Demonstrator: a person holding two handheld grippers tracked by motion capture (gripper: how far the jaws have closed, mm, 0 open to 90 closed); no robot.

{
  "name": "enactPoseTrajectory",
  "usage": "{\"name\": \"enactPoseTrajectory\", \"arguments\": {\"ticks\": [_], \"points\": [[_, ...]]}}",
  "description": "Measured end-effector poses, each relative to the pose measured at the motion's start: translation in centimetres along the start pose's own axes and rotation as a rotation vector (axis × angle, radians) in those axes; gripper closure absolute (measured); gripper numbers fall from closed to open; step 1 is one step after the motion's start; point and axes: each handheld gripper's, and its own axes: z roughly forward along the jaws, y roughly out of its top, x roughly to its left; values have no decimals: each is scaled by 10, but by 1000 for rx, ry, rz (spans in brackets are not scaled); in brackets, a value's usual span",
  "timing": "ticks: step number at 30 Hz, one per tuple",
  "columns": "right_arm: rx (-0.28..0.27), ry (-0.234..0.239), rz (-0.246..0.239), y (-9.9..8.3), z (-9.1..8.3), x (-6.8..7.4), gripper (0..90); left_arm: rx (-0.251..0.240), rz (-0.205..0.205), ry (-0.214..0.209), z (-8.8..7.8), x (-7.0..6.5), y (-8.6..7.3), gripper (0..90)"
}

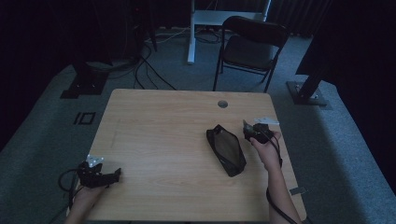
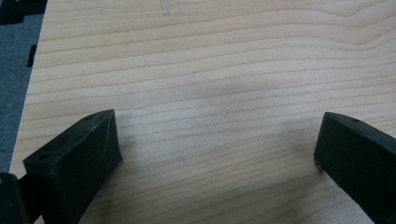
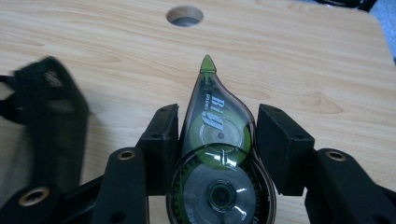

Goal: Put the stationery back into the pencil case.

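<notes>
1. The right gripper point(image 3: 217, 140) is clenched on a correction tape dispenser point(image 3: 217, 154) — a clear, green-tinted teardrop shell with two reels inside. The jaws press its flat sides near the middle, so the pointed green tip juts forward past them, free to be aimed.

2. In the high view the right gripper point(image 1: 250, 129) hangs over the right part of the bench point(image 1: 159, 140), just beside the black mesh pouch point(image 1: 226, 149), which lies flat and slantwise on the wood. The dispenser is off the bench, carried in the jaws; it seems bound for the pouch, judging by how near the two are.

3. In the right gripper view the pouch point(image 3: 49, 126) sits at the left, close to the jaws but apart from them. Whether its zip is undone I cannot tell.

4. The left gripper point(image 1: 109, 176) rests at the near left corner of the bench, well apart from the pouch. Its jaws stand wide and released over bare wood, holding nothing — probably parked until the pouch needs steadying.
</notes>
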Motion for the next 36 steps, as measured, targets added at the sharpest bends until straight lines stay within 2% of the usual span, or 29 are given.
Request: {"name": "enactPoseTrajectory", "arguments": {"ticks": [7,10,13,20,23,32,36], "points": [[-43,18,-24,10,-22,12,498,0,0,0,0,0,0,5],[-39,36,-12,14,-28,18,498,0,0,0,0,0,0,5],[-43,21,-37,16,-36,26,498,0,0,0,0,0,0,5],[-54,45,-57,21,-53,47,499,0,0,0,0,0,0,5],[-55,57,-37,21,-56,54,499,0,0,0,0,0,0,5],[-45,84,-47,21,-57,80,499,0,0,0,0,0,0,5],[-24,94,-55,21,-56,92,499,1,0,0,0,0,0,5]]}}
